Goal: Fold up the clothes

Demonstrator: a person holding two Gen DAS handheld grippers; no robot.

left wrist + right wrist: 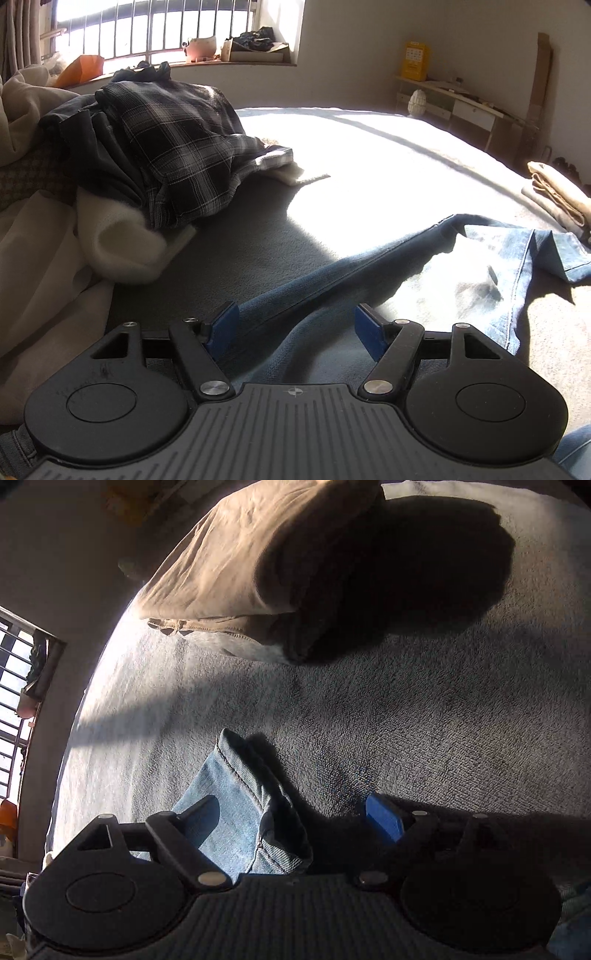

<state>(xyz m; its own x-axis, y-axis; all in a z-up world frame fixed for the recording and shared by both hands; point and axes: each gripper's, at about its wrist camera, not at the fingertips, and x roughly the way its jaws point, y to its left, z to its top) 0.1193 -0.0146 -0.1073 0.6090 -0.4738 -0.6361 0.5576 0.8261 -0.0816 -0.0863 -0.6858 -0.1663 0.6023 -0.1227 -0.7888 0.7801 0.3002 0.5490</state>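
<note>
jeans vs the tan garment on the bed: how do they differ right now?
The jeans are blue denim; the tan garment is plain beige cloth. The jeans lie spread out along the bed, with a leg end turned over, while the tan garment is folded into a compact stack. The jeans lie right under both open grippers; the tan garment sits farther off, near the bed's edge. Both rest on the same grey cover.

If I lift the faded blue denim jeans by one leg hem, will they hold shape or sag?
The faded blue denim jeans will probably sag: the leg already lies creased on the grey blanket. The doubled, stitched hem looks thick, so it likely gives firm purchase. Denim seems fairly heavy, so the rest may drag across the fuzzy blanket rather than slide easily.
</note>
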